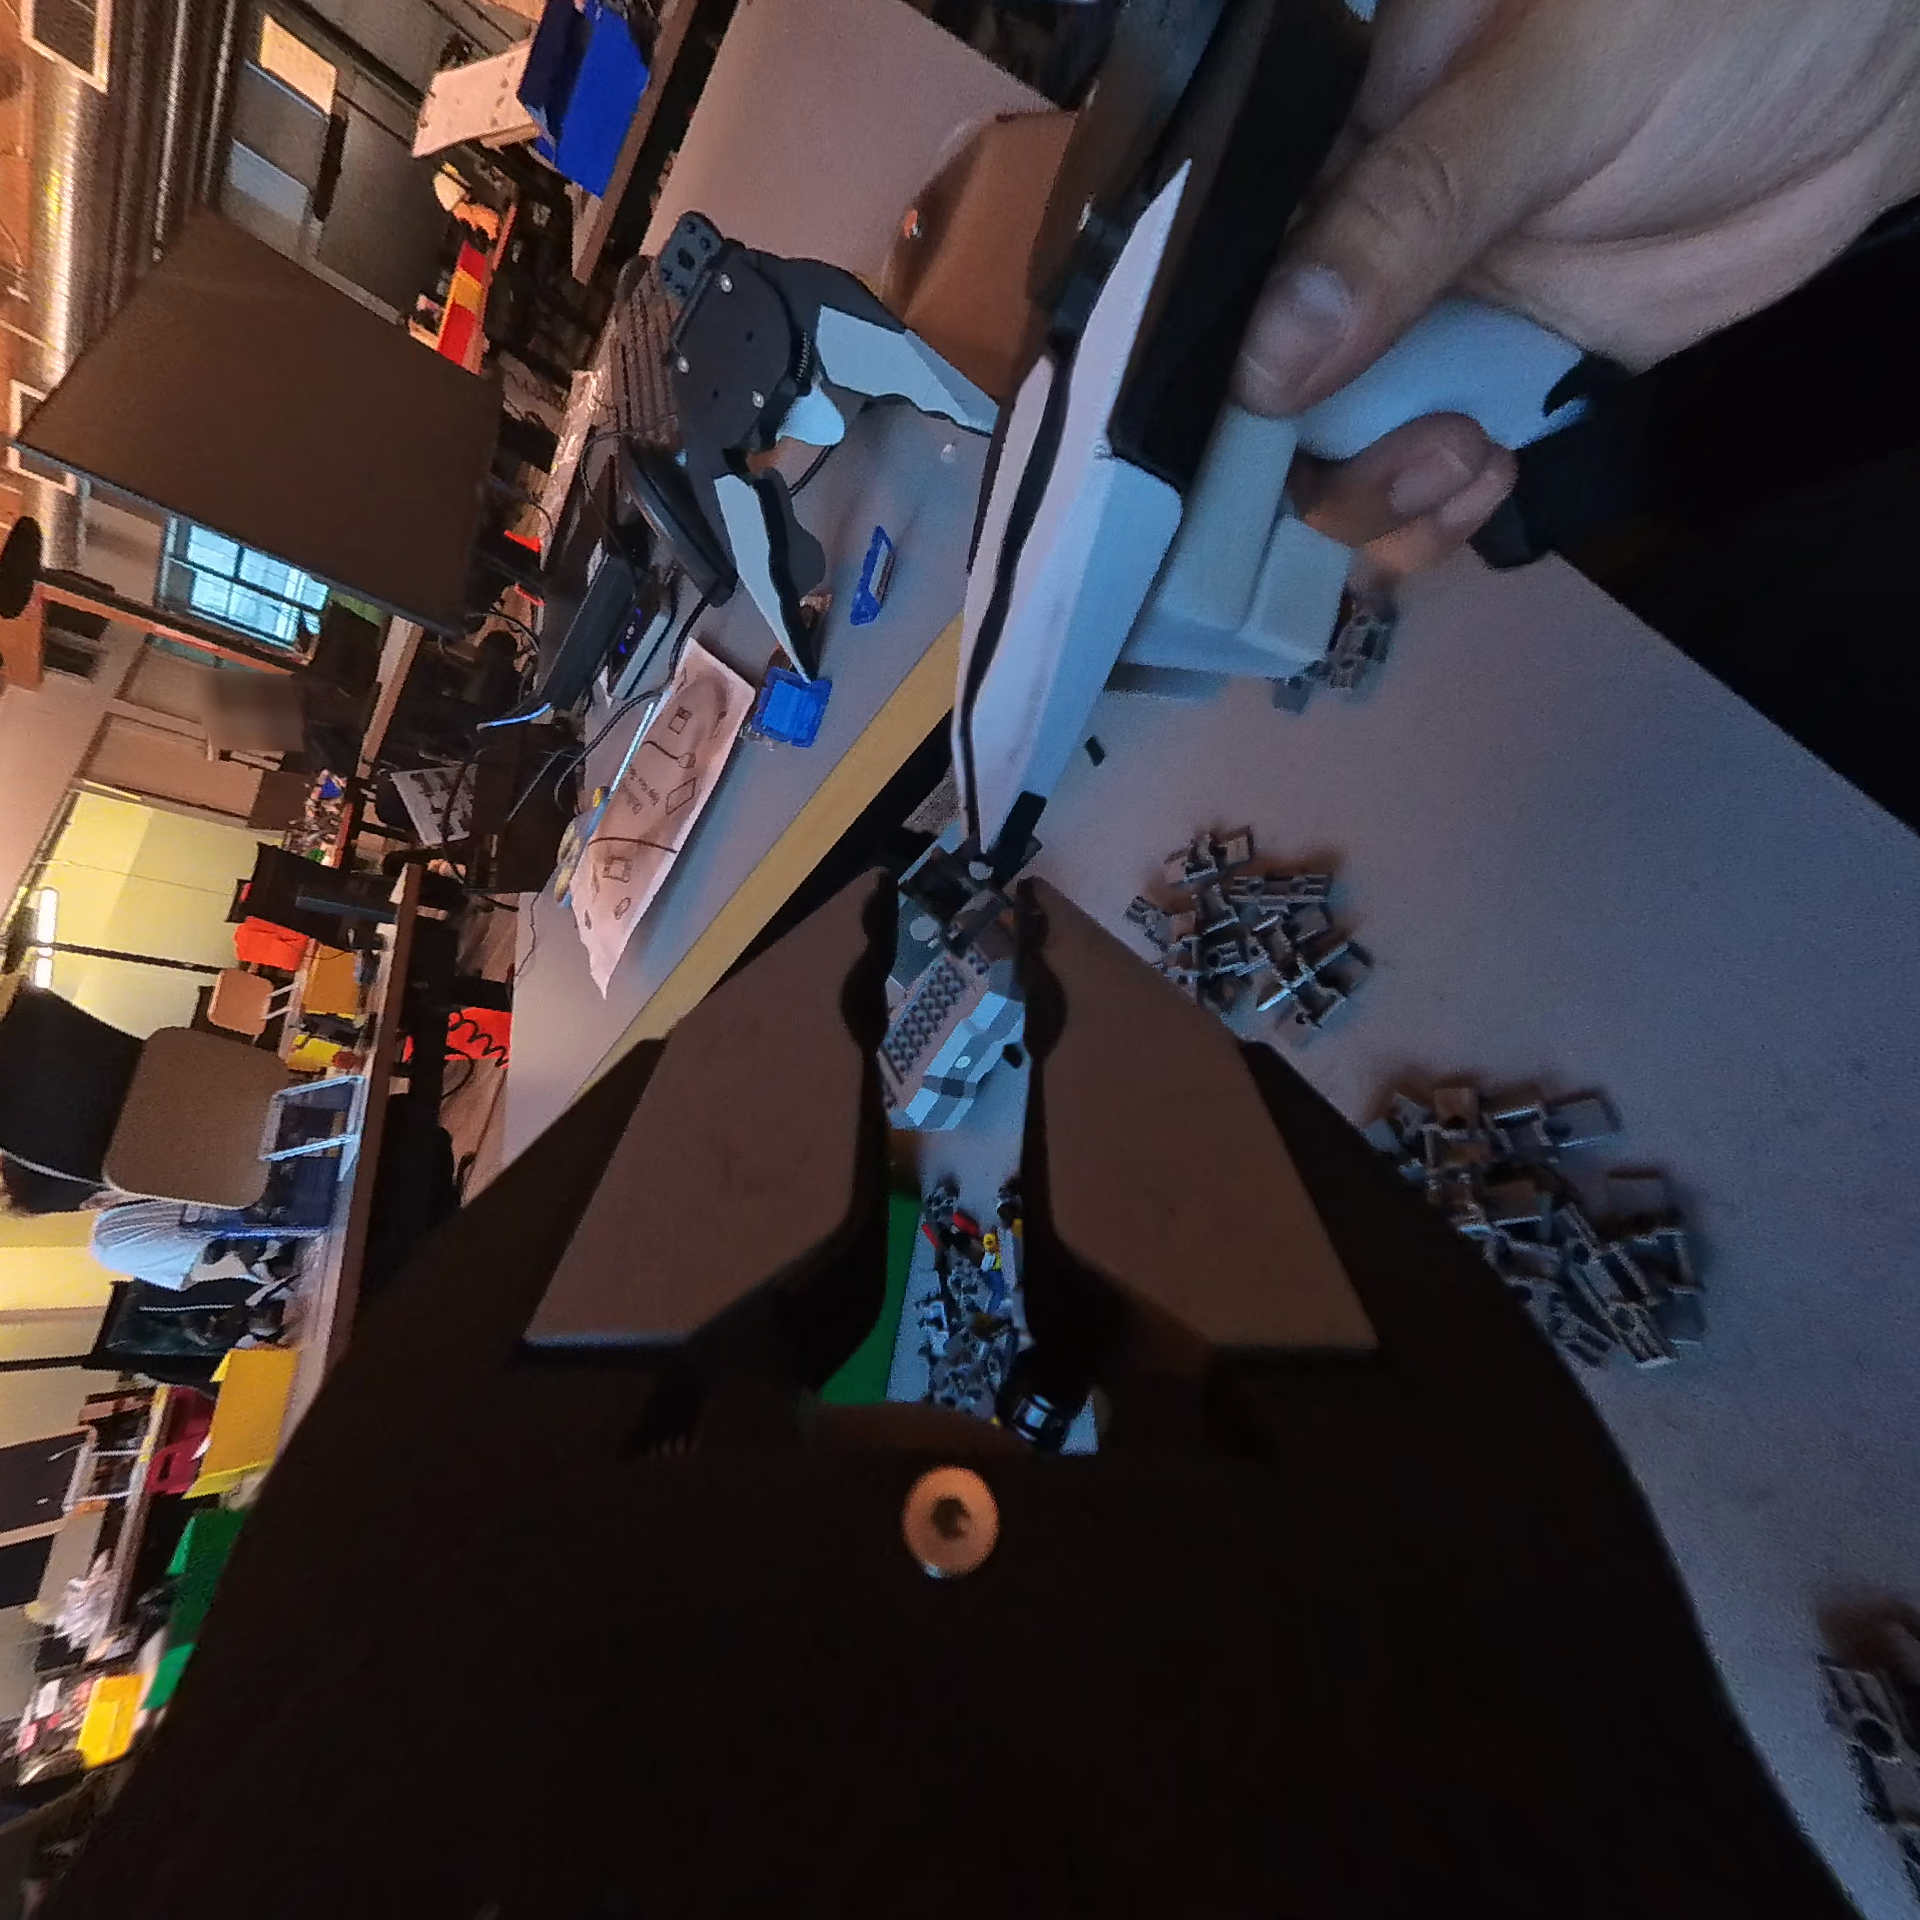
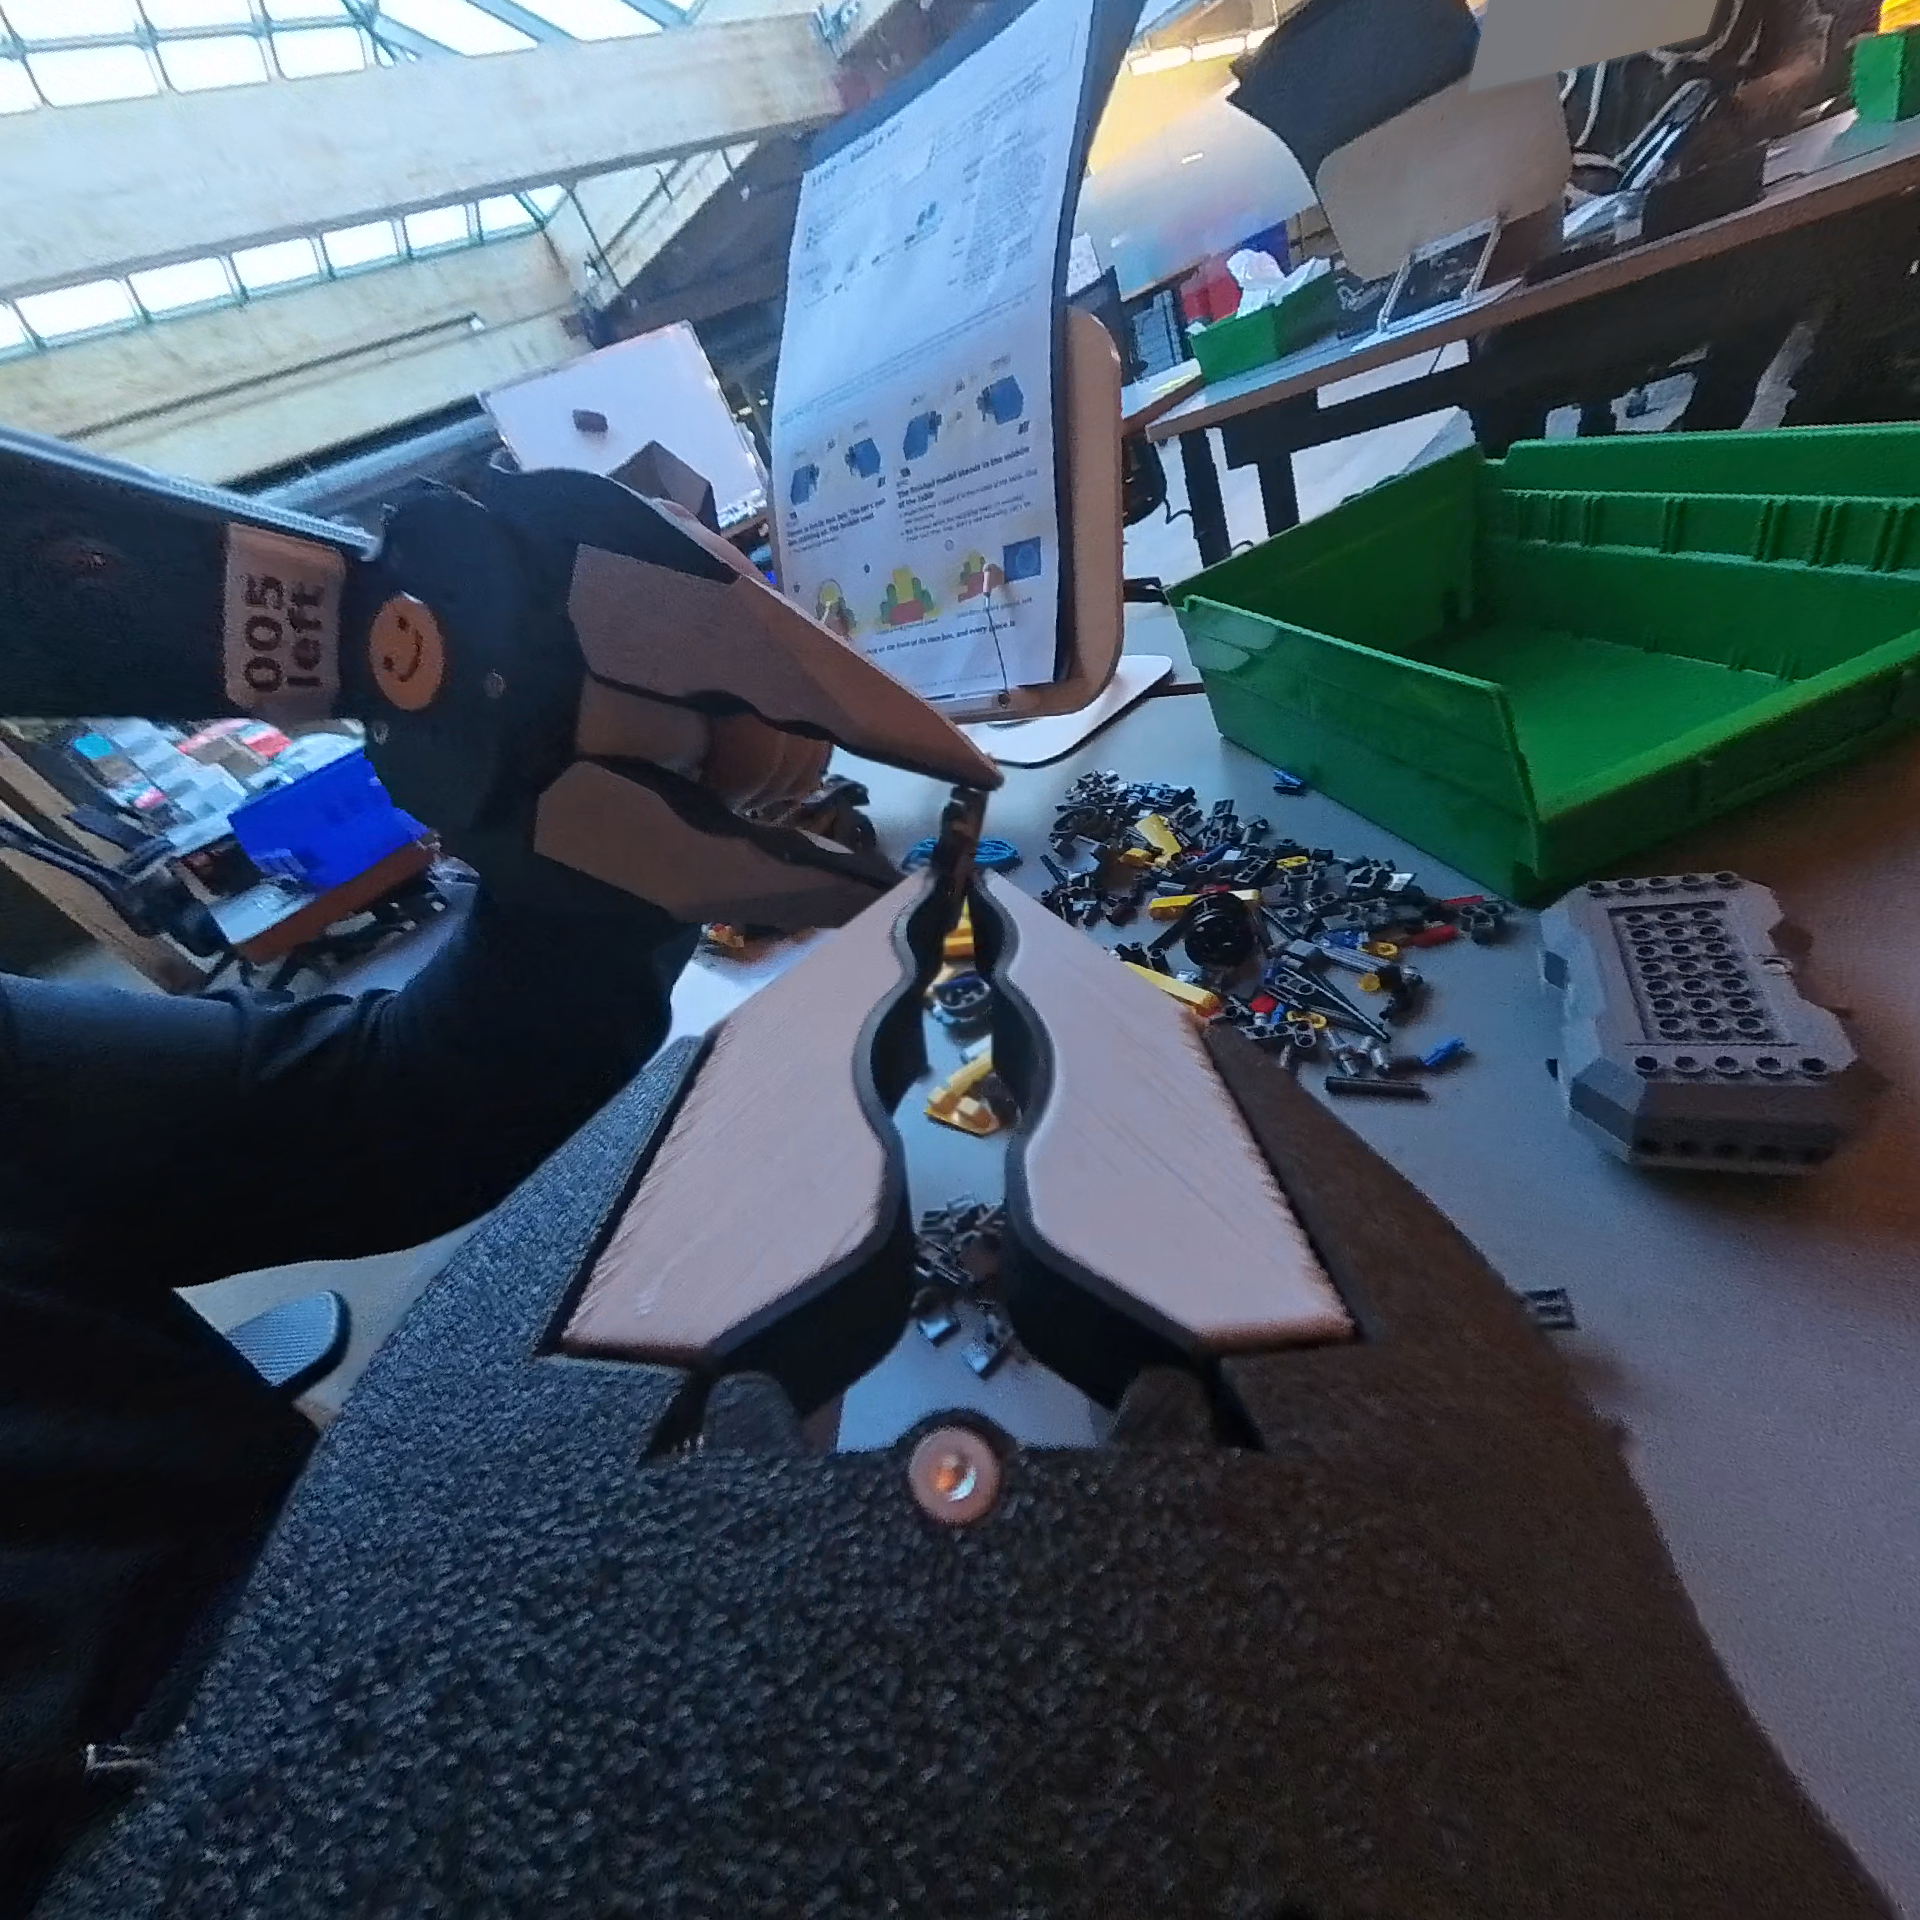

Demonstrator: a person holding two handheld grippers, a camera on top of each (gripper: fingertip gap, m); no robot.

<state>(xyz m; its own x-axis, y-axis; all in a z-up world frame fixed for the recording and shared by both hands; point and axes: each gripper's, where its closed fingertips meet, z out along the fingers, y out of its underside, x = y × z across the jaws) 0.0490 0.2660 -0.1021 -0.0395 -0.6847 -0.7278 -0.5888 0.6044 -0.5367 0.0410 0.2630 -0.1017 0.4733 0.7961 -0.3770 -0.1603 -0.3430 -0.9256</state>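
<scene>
Green bin [image 2: 1538, 665] cut off at right edge; small brick pile [image 2: 1247, 914] indistinct.

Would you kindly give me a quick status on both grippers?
Right gripper shut on black brick piece. Left gripper tips pinch the same piece from above. Loose bricks and grey block on table beyond, green bin behind.

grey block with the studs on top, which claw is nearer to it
Right. The right claw is a short way left of the grey block, pinching a small black piece. The left claw meets that piece from farther left.
</scene>
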